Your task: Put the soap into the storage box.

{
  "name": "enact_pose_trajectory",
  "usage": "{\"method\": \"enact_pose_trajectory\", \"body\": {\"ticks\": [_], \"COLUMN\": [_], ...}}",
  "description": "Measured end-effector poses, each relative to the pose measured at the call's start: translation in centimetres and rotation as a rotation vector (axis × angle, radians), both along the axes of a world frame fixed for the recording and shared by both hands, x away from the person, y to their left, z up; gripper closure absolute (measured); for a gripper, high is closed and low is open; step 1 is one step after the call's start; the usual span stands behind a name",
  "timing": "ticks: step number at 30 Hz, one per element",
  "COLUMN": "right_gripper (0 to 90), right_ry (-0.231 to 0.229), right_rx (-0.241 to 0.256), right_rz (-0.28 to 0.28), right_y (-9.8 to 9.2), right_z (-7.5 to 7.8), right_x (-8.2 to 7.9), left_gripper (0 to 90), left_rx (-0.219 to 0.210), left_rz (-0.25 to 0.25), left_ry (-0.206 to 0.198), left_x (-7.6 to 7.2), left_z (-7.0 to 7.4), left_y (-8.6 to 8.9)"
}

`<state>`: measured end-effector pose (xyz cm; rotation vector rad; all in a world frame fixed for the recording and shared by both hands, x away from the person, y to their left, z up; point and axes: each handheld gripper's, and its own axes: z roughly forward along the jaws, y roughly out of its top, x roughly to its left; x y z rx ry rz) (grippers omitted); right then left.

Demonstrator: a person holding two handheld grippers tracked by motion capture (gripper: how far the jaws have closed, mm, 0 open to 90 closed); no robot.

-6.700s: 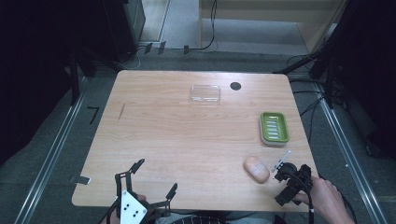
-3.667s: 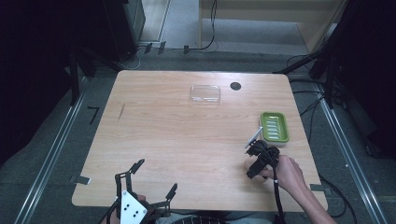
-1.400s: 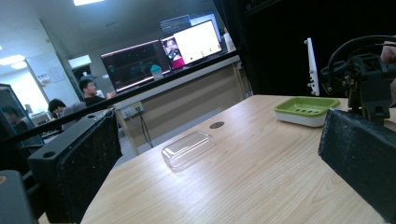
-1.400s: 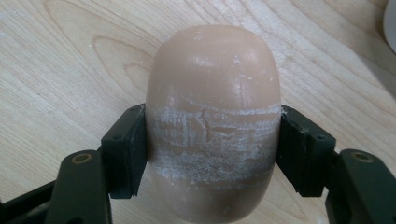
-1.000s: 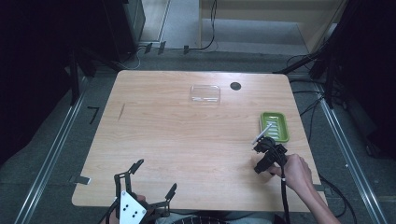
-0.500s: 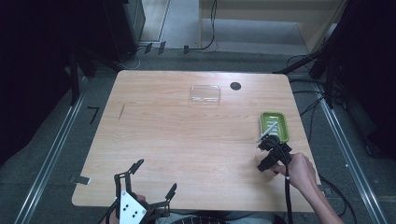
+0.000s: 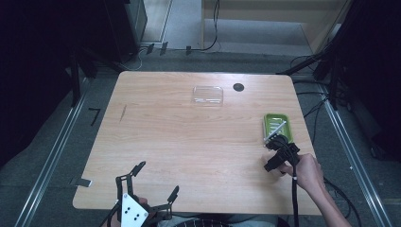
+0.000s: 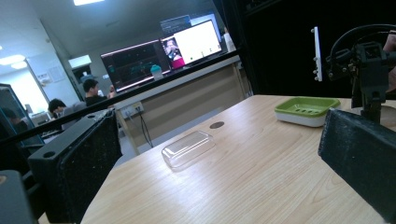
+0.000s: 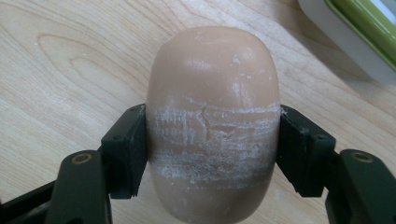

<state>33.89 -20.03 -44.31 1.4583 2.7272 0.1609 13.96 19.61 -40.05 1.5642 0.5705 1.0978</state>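
A peach oval soap bar [image 9: 212,107] with white scuff marks is clamped across its middle by my right gripper [image 9: 212,149], just above the wood table. In the high view the right gripper [image 7: 275,157] hangs at the near edge of the green soap dish [image 7: 278,126], and the soap itself is hidden under it. A corner of the dish [image 9: 369,32] lies up and to the right of the soap. My left gripper [image 7: 150,185] rests at the table's front edge, jaws wide apart with nothing between them. Its own view looks across the table at the dish [image 8: 307,105].
A clear plastic lid [image 7: 207,95] lies at the back centre of the table [image 7: 189,142], with a small black round hole [image 7: 239,87] beside it. From the left gripper view the lid [image 8: 188,148] is in mid-table. Metal rails run along both sides on the floor.
The soap lay on the table front right beside the right gripper; now that gripper holds it and has carried it back and right to the dish. The left gripper has stayed put.
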Motion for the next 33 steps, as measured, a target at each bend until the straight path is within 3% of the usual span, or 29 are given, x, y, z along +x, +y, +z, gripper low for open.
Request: {"method": "enact_pose_trajectory", "body": {"ticks": [33], "right_gripper": [33.7], "right_ry": [-0.071], "right_rx": [0.012], "right_rz": [-0.087], "right_y": [-1.8], "right_z": [1.2], "right_x": [0.7], "left_gripper": [0.0], "left_rx": [0.001], "left_rz": [0.000], "left_ry": [0.000], "left_x": [0.0], "left_z": [0.0], "left_y": [0.0]}}
